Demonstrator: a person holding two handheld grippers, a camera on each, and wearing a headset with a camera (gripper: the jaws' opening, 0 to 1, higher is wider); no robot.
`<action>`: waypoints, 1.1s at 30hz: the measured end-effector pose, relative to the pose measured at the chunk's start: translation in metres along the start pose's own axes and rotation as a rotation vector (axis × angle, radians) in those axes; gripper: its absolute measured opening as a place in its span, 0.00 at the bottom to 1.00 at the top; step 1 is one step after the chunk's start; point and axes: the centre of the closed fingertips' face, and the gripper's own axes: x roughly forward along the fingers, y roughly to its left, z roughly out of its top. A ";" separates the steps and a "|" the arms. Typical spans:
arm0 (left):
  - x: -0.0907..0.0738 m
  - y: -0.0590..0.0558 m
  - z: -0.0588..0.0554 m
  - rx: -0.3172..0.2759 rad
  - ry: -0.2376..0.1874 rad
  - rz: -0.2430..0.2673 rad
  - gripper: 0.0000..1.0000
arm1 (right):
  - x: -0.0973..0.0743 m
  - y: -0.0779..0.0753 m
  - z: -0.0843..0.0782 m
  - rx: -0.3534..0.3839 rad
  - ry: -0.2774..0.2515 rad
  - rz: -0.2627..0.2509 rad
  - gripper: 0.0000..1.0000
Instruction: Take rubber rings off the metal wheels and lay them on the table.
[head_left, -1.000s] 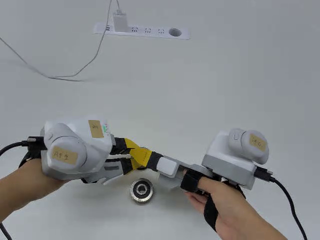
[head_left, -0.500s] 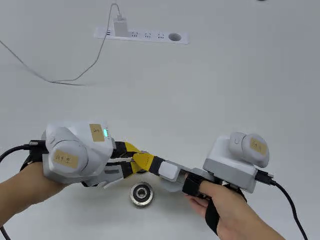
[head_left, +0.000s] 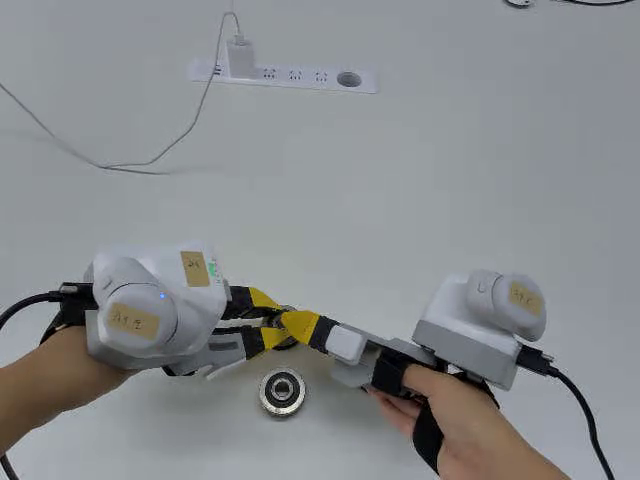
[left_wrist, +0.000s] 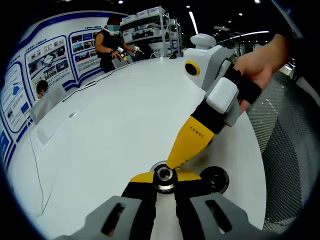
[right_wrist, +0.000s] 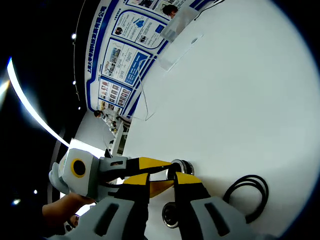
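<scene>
Your left gripper (left_wrist: 165, 179) pinches a wheel (right_wrist: 182, 167) in its fingers; your right gripper (right_wrist: 161, 181) meets it from 4 o'clock, finger grip unclear; second wheel (head_left: 283, 390) at 6 o'clock.

The table (head_left: 420, 200) is open through its middle up to the power strip (head_left: 285, 73) and cable (head_left: 130, 167) by the far edge. By the near edge lies a loose metal wheel (head_left: 283, 389), with black rubber rings (right_wrist: 247, 192) near it.

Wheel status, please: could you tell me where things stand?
Left gripper shut on wheel. Right gripper at its rim, grip unclear. Loose rings on table; second wheel beside.
</scene>
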 end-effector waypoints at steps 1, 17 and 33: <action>0.000 0.000 0.000 0.001 0.001 -0.001 0.13 | -0.001 0.001 -0.001 -0.007 -0.003 0.002 0.20; 0.001 0.001 0.001 0.007 -0.002 -0.004 0.13 | -0.006 -0.011 -0.001 -0.067 -0.007 -0.050 0.32; 0.001 0.001 0.003 0.029 -0.005 -0.020 0.13 | -0.001 -0.007 -0.005 0.003 0.014 -0.020 0.36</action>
